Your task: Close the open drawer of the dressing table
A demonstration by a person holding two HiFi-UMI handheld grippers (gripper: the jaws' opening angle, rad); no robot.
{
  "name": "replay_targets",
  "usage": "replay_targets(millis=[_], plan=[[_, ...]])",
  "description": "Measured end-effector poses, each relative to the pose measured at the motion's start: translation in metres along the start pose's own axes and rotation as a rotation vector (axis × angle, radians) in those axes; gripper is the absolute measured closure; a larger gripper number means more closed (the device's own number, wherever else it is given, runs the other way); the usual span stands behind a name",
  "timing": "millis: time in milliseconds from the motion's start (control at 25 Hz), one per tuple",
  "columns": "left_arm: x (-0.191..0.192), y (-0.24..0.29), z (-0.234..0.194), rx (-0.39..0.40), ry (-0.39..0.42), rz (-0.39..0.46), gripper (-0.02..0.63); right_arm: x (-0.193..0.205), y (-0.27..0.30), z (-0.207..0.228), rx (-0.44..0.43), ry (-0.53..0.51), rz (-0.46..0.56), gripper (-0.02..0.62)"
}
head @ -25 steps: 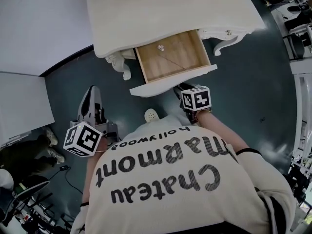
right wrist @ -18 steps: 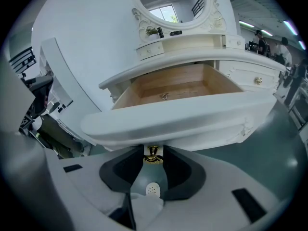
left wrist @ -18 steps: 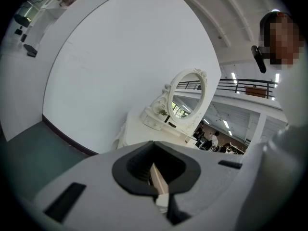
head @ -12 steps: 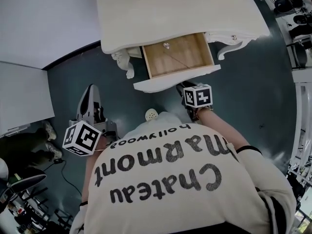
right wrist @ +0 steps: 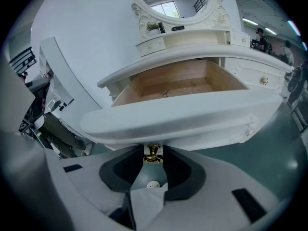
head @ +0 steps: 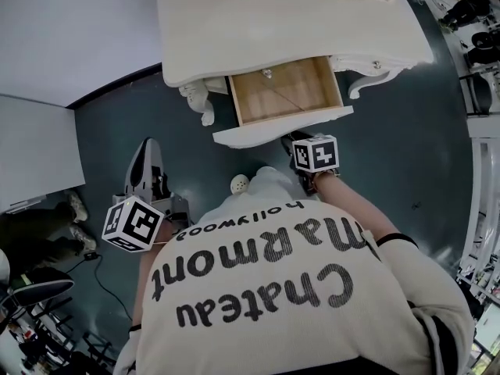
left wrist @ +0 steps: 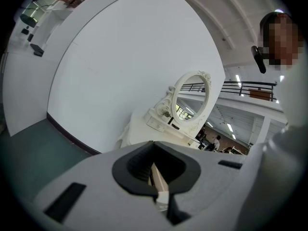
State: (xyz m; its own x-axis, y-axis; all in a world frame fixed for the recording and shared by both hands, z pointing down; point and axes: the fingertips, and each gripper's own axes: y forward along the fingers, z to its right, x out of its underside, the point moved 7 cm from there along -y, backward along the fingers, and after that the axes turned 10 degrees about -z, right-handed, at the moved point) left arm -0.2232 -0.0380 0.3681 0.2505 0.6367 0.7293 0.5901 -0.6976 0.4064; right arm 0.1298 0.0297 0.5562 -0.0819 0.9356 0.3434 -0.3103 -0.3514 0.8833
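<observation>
Cream-white paint covered the dressing table [head: 297, 22], which stood on a dark green floor [head: 406, 139] against a pale wall. Its centre drawer [head: 285, 92] stood pulled out toward the person, showing a bare wooden bottom. A small metallic item [head: 267, 73] lay near the back, too small to identify. The curved white drawer front [head: 281, 127] overhung the floor just ahead of the person's light shoe [head: 239, 183].

The right gripper [head: 291, 141] sat tucked under that front, angled steeply downward, with its marker cube [head: 316, 153] just behind it. In the right gripper view, the brass knob [right wrist: 153, 153] on the drawer front sat squarely between the jaws of the right gripper [right wrist: 153, 161]. The dark pads [right wrist: 124, 170] had closed in against it on either side, at a middling width set by the knob.

The left gripper [head: 146, 151] was held well apart from the table, over the floor to the left of the drawer, and pointed roughly level. In its own view the left gripper [left wrist: 156, 179] had its jaws drawn together to a thin slit with nothing in them. Beyond them rose the table's oval mirror [left wrist: 192, 100] in its carved frame.
</observation>
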Motion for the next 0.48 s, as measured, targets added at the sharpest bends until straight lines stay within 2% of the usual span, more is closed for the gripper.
replay_targets(millis=[480], plan=[[-0.009,-0.003,0.004,-0.073,-0.047,0.067,0.598,-0.015,0.005,0.004,-0.056,-0.035,-0.084,0.451]])
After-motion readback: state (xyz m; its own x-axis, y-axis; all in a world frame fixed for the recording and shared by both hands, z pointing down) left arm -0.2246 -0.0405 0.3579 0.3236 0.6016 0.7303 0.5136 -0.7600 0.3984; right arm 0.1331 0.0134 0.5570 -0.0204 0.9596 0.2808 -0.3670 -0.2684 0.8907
